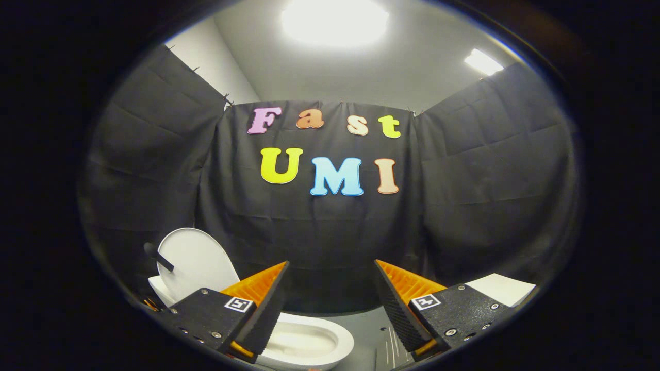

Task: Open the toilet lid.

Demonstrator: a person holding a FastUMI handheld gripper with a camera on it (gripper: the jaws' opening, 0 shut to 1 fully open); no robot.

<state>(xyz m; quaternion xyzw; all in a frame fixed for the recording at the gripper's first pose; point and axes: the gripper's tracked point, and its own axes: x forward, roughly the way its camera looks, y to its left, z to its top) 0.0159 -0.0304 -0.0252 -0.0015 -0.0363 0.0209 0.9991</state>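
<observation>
The white toilet lid [198,263] stands raised, leaning back to the left beyond my left finger, with a short dark handle [157,256] sticking out of it. Below it the white bowl [309,342] lies uncovered, partly behind my left finger and just ahead of the gap between the fingers. My gripper [330,288] is open, with a wide gap and nothing between the fingers. It sits above and in front of the bowl, apart from the lid.
Black cloth walls close the booth behind and on both sides. A white flat object [502,288] lies beyond my right finger. A grey floor panel [384,342] shows beside the bowl. Bright ceiling lights glare above.
</observation>
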